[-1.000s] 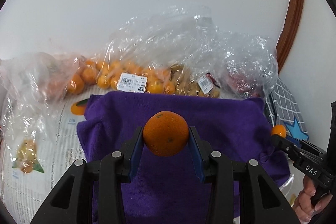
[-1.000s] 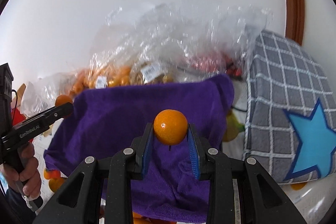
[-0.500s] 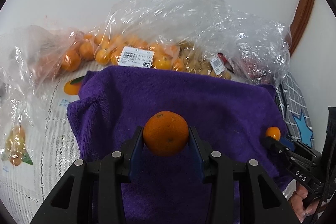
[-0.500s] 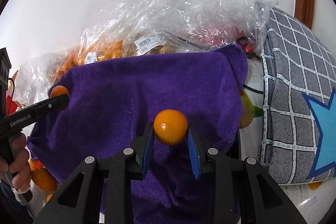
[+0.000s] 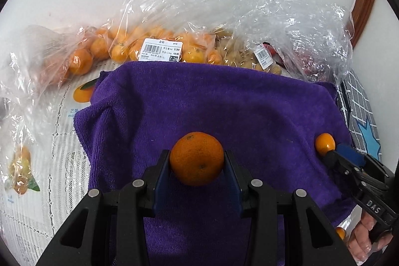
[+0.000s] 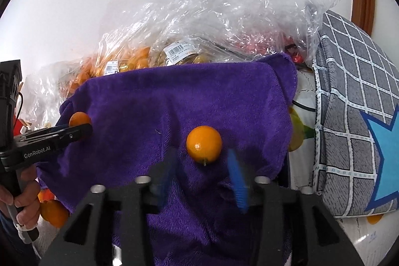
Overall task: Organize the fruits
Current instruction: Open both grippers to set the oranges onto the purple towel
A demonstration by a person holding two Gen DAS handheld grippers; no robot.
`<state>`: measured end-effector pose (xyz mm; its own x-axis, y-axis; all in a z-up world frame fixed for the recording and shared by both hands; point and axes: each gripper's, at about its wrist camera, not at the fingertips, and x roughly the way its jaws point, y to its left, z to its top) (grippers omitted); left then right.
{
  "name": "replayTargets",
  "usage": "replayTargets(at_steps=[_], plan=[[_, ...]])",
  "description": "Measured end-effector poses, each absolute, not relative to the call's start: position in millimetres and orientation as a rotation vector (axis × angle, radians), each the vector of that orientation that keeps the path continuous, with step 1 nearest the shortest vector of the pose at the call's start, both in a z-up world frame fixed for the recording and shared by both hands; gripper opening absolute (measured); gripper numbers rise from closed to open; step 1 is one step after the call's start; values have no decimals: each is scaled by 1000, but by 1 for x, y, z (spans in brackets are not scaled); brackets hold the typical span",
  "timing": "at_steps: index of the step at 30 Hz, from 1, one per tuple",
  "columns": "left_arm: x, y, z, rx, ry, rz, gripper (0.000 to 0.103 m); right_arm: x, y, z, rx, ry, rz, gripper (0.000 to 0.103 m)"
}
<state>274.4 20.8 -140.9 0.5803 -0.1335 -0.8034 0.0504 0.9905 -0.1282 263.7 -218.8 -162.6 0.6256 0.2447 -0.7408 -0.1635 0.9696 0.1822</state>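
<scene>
Two claws work over one purple towel spread on the tabletop, each with one fruit at its tips. The left claw is clamped on a large orange, its blue pads pressed against both sides; the fruit is round, matt and finely dimpled, with a small dark navel spot, and hangs just above the cloth. The right claw has just been opening: its blue fingers are blurred and stand clear of a small orange, which sits between them on the towel, smooth and glossy with a short stem stub on its near side. From the left wrist view the same small fruit shows at the towel's right edge, against the right claw's tip.

Behind the towel lie several crumpled clear plastic bags; I cannot count them exactly. One with a white price label holds many small oranges, one beside it holds pale tan fruit under a second label, and one further right holds something red that I cannot make out. More oranges lie loose below the left hand. A grey checked cushion with a blue star lies right of the towel.
</scene>
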Motion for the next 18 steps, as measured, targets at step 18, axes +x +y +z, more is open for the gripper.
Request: replayTargets(at_steps=[18], plan=[[258, 5, -113, -5, 839, -14, 53, 246, -214, -138, -18, 883, 147, 81]])
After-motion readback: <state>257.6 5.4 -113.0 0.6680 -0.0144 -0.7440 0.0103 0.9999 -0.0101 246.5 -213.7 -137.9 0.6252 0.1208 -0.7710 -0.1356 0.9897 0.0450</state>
